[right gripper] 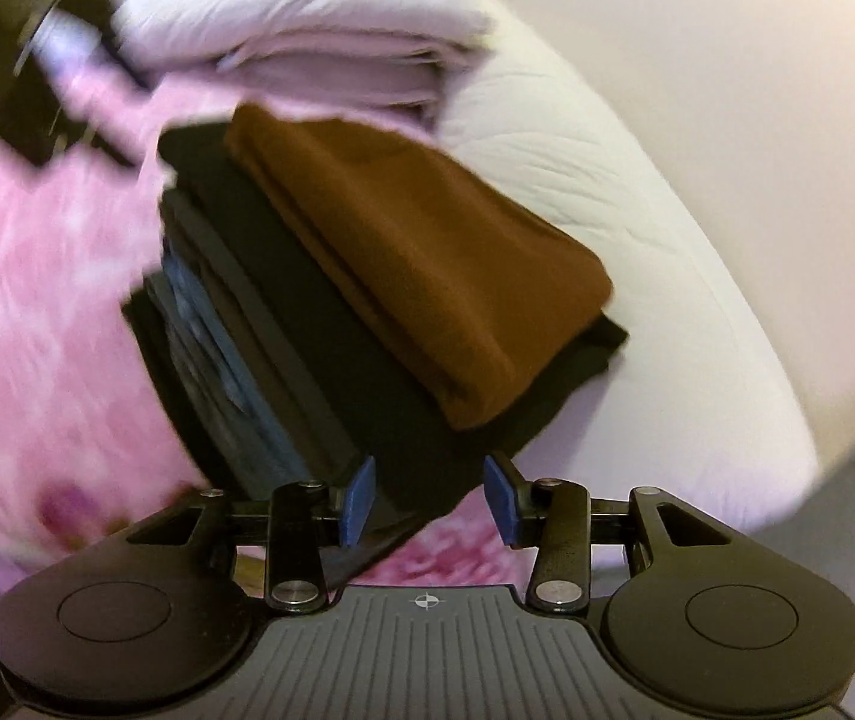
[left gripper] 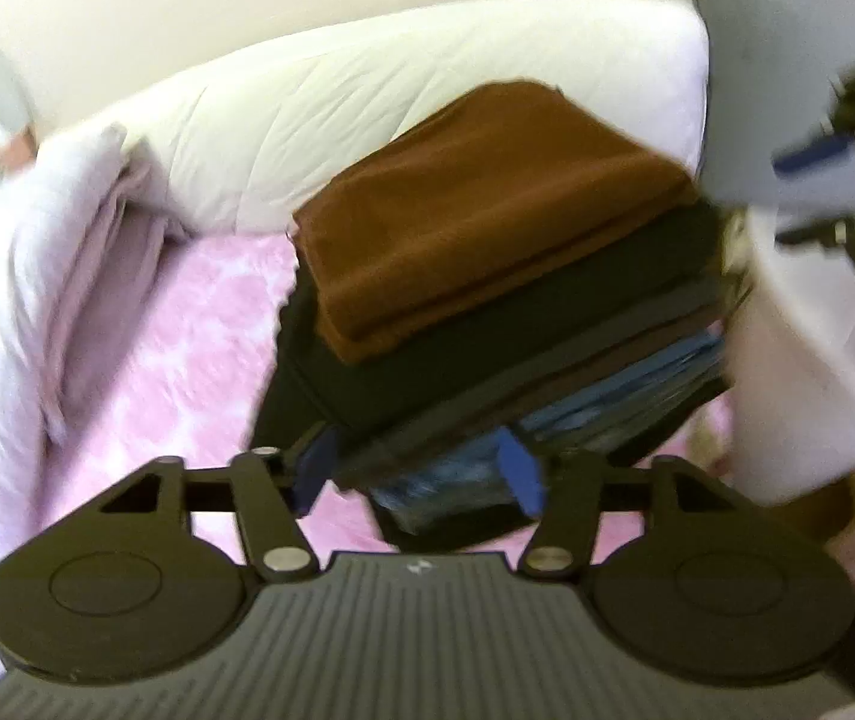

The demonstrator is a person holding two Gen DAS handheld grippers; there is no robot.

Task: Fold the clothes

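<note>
Stack: a pile of folded clothes (left gripper: 487,324) lies on the bed, a brown folded garment (left gripper: 487,210) uppermost, black layers (left gripper: 427,372) below it, blue fabric (left gripper: 625,390) near the bottom.
Orientation: in the left wrist view the brown garment's long axis runs from lower left to upper right; in the right wrist view (right gripper: 415,258) it runs from upper left to lower right.
Left claw: left claw (left gripper: 421,471) stands apart, nothing between the pads; the stack's lower edge lies just beyond them.
Right claw: right claw (right gripper: 430,501) stands apart, empty, a black corner of the stack just past it.
Left view only: the person's white clothing (left gripper: 799,330) at right, and the other gripper crossing it.
Right view only: a dark blurred object (right gripper: 25,54) at upper left, not identifiable.
Surroundings: pink patterned bed cover (left gripper: 187,348) under the stack; white quilted pillow (left gripper: 367,102) behind; pale folded bedding (right gripper: 307,18) beside it.
Image quality: both views blurred.
</note>
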